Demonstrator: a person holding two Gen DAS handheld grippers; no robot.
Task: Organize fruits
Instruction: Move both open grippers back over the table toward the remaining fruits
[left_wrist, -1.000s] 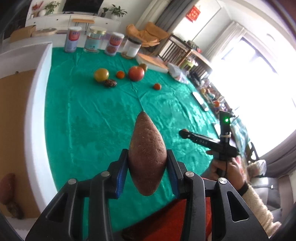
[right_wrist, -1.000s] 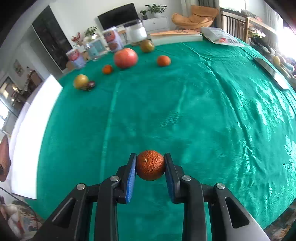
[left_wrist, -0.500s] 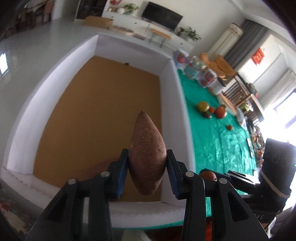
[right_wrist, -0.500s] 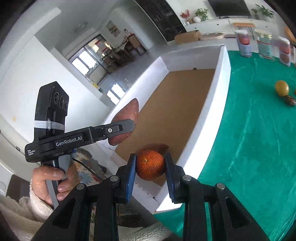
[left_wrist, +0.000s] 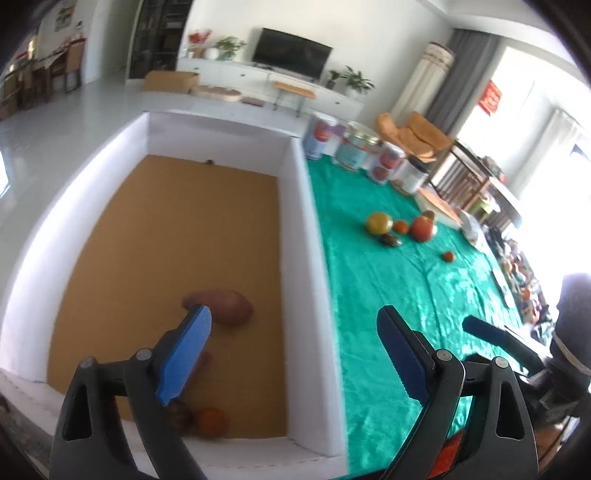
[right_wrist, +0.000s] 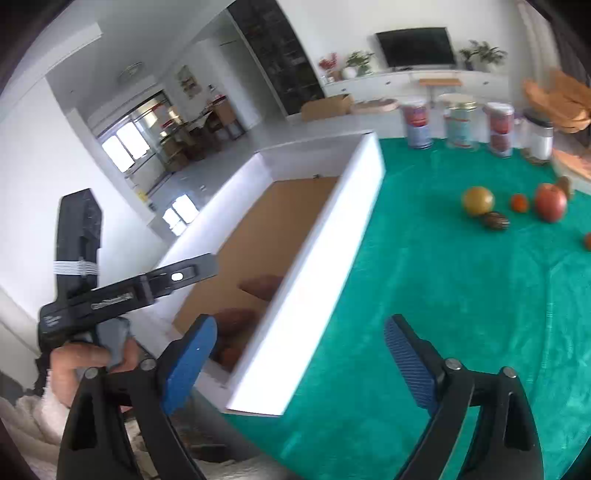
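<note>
A: Left tongs (left_wrist: 293, 328) and right tongs (right_wrist: 300, 338) are both spread wide, empty. Fruit location?

B: Apple (right_wrist: 550, 202) on the counter (right_wrist: 461, 295), near the box (left_wrist: 306, 236). Firm, smooth, probably slippery; grip across its widest part.

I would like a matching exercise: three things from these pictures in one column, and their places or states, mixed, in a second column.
Column one:
1. sweet potato
2. yellow fruit
3. left gripper

Column two:
a. on the green tablecloth
b. open, holding nothing
c. lying inside the white box

Pairs: 1-c, 2-a, 3-b
</note>
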